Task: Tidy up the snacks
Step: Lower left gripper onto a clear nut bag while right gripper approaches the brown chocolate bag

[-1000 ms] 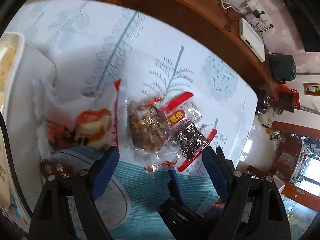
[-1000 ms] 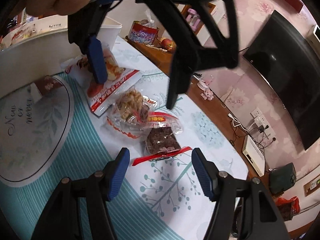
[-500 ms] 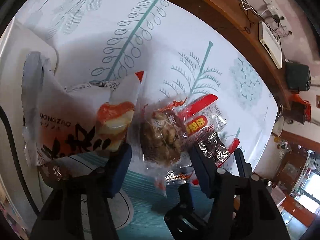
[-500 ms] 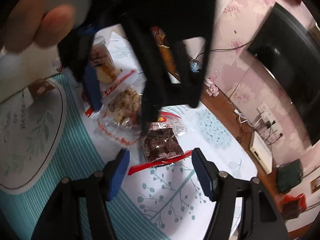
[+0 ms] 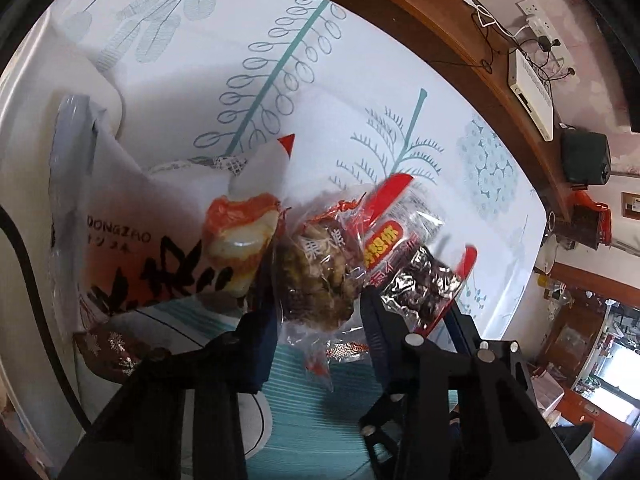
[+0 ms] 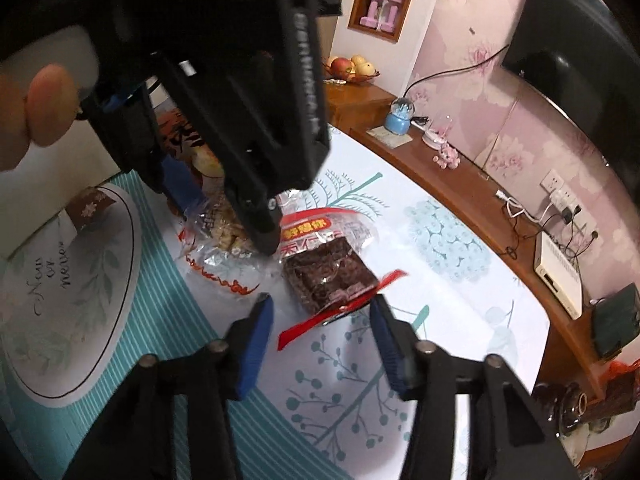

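Note:
A clear packet of brown nut cake (image 5: pixel 320 280) lies on the patterned tablecloth (image 5: pixel 304 80). My left gripper (image 5: pixel 318 316) points down over it, jaws closing, both blue pads touching the wrapper's sides. The right wrist view shows the same packet (image 6: pixel 224 232) between those fingers. Just right of it lies a dark snack in a red-edged packet (image 6: pixel 328 272), overlapping the nut packet (image 5: pixel 420 288). My right gripper (image 6: pixel 322 320) straddles its near red edge with jaws closing; the left pad stands clear of the wrapper.
A large white and orange bag (image 5: pixel 160 256) lies left of the nut packet. A small brown sachet (image 6: pixel 88 208) rests on a round white mat (image 6: pixel 60 280). A wooden cabinet (image 6: pixel 440 172) runs beyond the table's far edge. A person's fingers (image 6: pixel 44 108) hold the left gripper.
Both grippers' jaws have narrowed. My left gripper sank onto the nut packet and its pads now touch it. My right gripper shifted closer to the dark snack's red edge.

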The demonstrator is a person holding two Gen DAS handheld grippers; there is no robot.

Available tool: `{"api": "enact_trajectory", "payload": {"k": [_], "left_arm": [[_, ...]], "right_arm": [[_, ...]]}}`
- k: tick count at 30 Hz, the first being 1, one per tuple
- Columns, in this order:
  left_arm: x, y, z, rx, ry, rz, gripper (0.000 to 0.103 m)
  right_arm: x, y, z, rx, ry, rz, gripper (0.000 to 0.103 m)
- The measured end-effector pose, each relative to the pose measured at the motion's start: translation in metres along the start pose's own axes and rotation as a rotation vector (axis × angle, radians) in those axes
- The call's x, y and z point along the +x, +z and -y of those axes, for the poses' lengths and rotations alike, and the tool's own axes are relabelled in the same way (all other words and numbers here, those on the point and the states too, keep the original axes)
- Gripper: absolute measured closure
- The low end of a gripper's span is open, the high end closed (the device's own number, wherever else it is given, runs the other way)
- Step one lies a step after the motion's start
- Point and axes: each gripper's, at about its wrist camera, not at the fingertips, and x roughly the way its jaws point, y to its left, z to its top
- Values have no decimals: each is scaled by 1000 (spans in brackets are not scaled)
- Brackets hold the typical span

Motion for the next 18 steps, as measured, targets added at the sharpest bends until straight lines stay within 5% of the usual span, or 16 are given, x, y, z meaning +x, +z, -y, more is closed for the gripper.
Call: {"api": "enact_trajectory", "payload": {"k": [9, 18], "left_arm": [[-4, -6, -1, 19, -34, -30, 70], [-14, -12, 0, 47, -57, -25, 70]], "right_arm": [[2, 1, 10, 91, 46, -45, 97], [-1, -2, 11, 185, 60, -61, 98]]}}
